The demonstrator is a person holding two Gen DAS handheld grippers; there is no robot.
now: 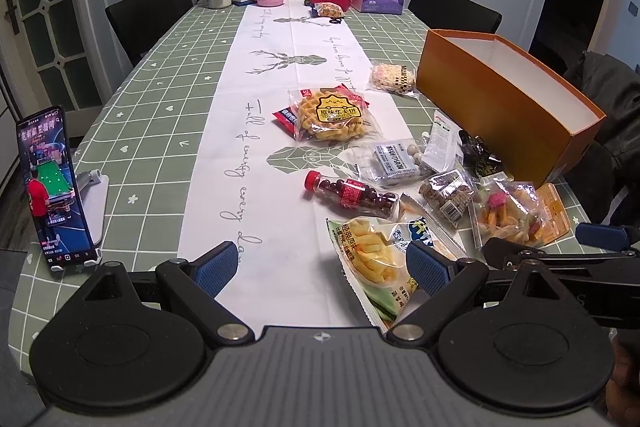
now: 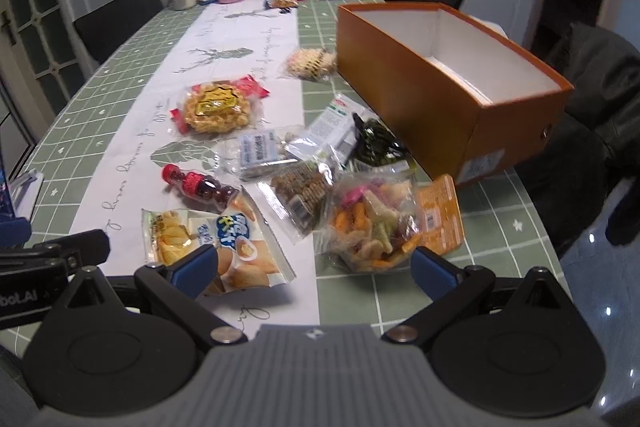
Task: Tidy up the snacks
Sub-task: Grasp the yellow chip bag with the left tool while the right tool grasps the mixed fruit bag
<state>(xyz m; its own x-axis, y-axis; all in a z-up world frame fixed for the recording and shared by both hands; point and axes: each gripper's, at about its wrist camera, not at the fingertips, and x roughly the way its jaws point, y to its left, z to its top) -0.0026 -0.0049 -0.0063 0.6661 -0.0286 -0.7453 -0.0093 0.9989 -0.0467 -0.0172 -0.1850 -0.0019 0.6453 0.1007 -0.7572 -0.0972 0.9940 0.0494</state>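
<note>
Inventory from my two wrist cameras, over the green checked tablecloth (image 1: 132,131) with its white runner:

- One open orange cardboard box with white lining (image 2: 452,83), on the right side of the table, nothing visible inside
- One clear packet of yellow waffle biscuits with a yellow label in Chinese characters (image 1: 332,115), lying on a red sachet on the runner
- One small plastic bottle with red cap and red label, filled with dark round sweets (image 1: 352,197), on its side
- One clear bag of mixed coloured crisps (image 2: 372,227), just in front of my right gripper
- One green-and-white crisp packet printed with yellow sticks (image 1: 376,259), touching a blue-lettered puff packet (image 2: 240,251)
- One clear pack of brown squares with a barcode (image 2: 300,189)
- One clear pack of pale noodle-like cake (image 1: 392,77), beside the box's far corner
- Further small packets between these and the box; their print is too small to read
- One phone on a white stand (image 1: 52,187), showing a snooker table

Left gripper (image 1: 322,267): jaws spread wide, holding nothing
Right gripper (image 2: 314,263): jaws spread wide, holding nothing
</note>
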